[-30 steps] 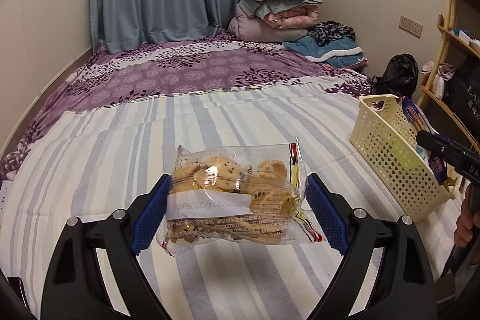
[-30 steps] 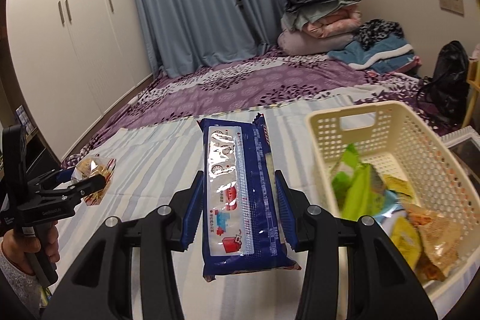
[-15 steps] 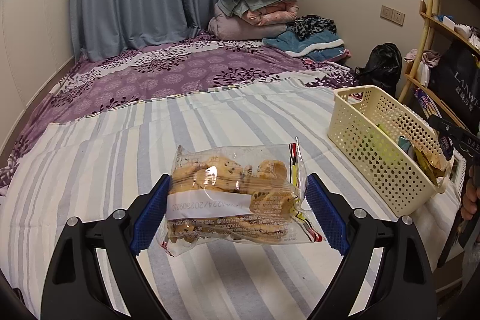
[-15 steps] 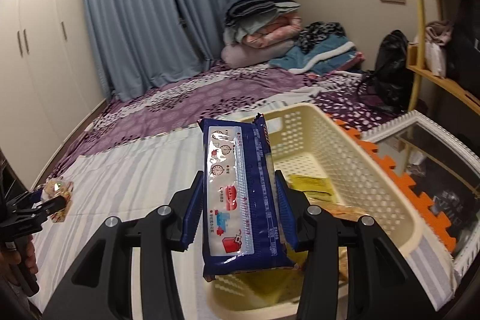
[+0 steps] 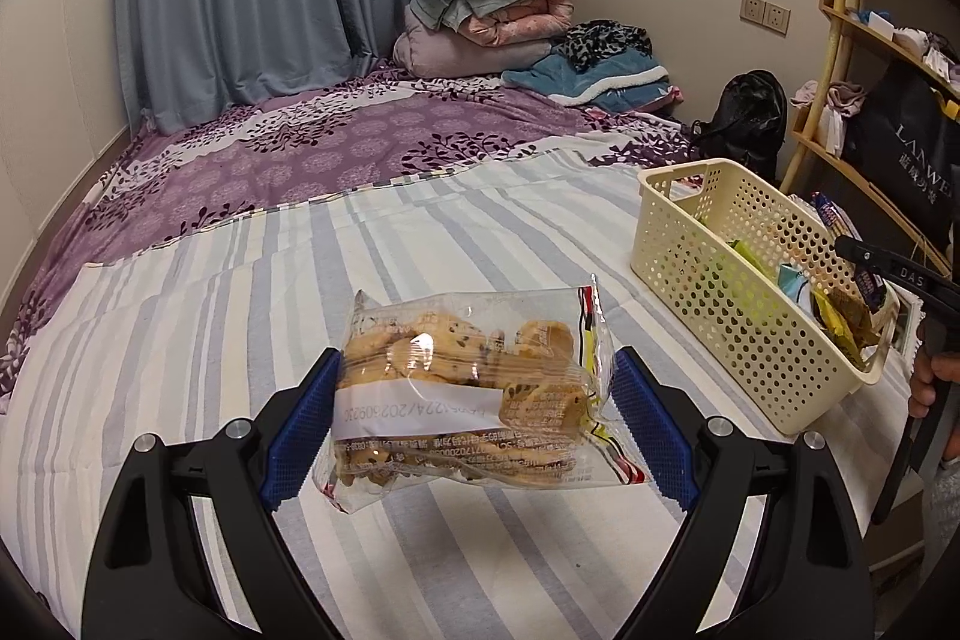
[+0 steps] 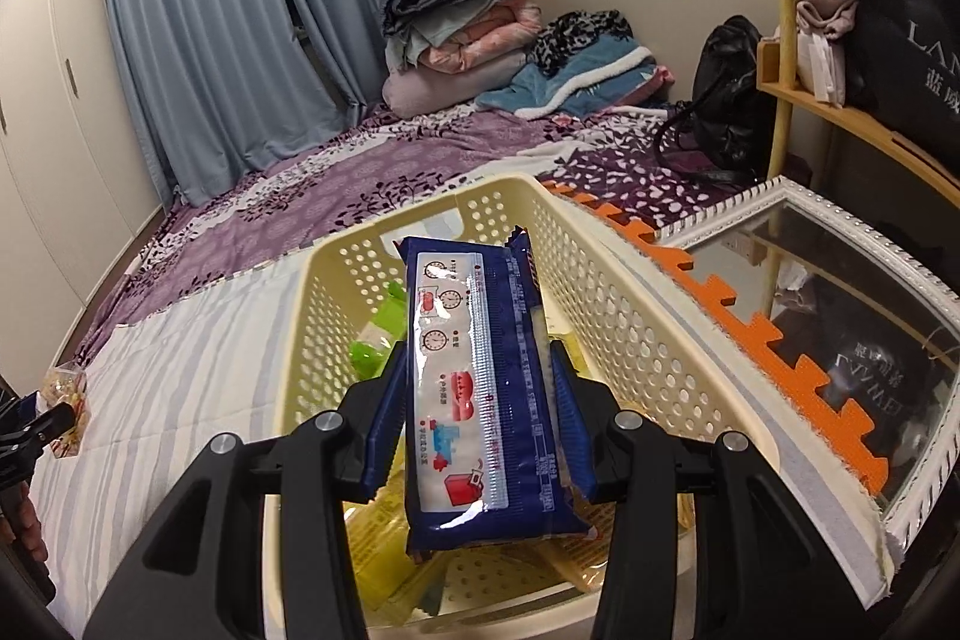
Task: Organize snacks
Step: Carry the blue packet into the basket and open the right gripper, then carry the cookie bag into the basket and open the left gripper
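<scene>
My left gripper (image 5: 474,418) is shut on a clear bag of cookies (image 5: 474,388) and holds it above the striped bed sheet, left of the cream perforated basket (image 5: 738,304). My right gripper (image 6: 480,418) is shut on a long blue snack packet (image 6: 480,388) and holds it directly over the same basket (image 6: 606,280). The basket holds green and yellow snack packets (image 6: 372,340). The right gripper shows in the left wrist view (image 5: 900,274) above the basket's near end. The left gripper with its cookies shows in the right wrist view (image 6: 54,400) at far left.
The basket sits at the bed's right edge. Beside it are an orange foam mat (image 6: 750,316) and a white-framed mirror (image 6: 840,292). A wooden shelf (image 5: 870,40) and black bag (image 5: 750,112) stand to the right. Folded bedding (image 5: 498,10) lies at the head of the bed.
My right gripper carried the blue packet rightward from beside the basket to directly above it. My left gripper moved right with the cookie bag, so the basket shows closer and more central.
</scene>
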